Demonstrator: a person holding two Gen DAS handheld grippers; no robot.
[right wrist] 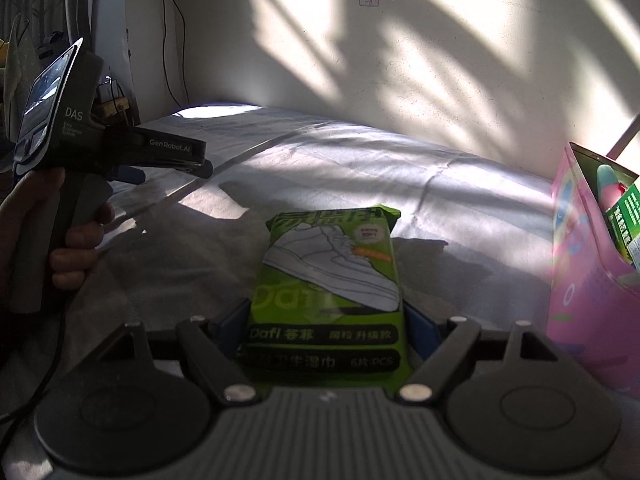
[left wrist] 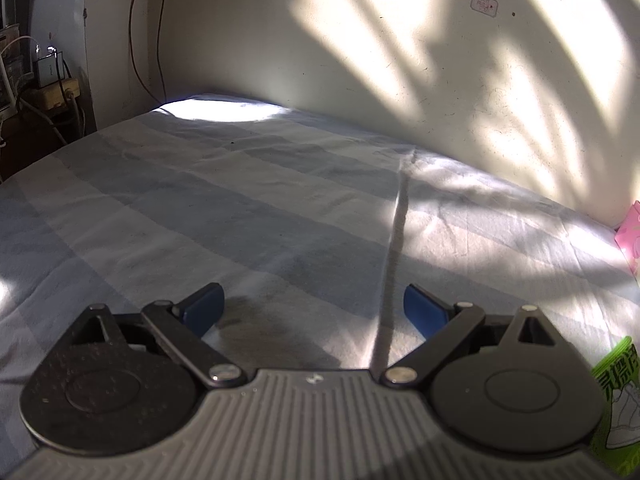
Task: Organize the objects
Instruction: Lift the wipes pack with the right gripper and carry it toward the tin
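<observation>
My right gripper (right wrist: 326, 320) is shut on a green pack of shoe wipes (right wrist: 328, 280) with a white sneaker printed on it, held between the blue pads above the bed. The pack's edge also shows at the lower right of the left wrist view (left wrist: 614, 400). A pink box (right wrist: 592, 280) stands at the right; it is open at the top and holds green and pink items (right wrist: 624, 216). Its corner shows in the left wrist view (left wrist: 632, 232). My left gripper (left wrist: 312, 304) is open and empty above the sheet; it also shows at the left of the right wrist view (right wrist: 160, 168).
The bed has a blue-and-white checked sheet (left wrist: 240, 208) that runs to a cream wall (left wrist: 360, 40) at the back. A cluttered stand with cables and a charger (left wrist: 48, 76) sits past the bed's far left corner.
</observation>
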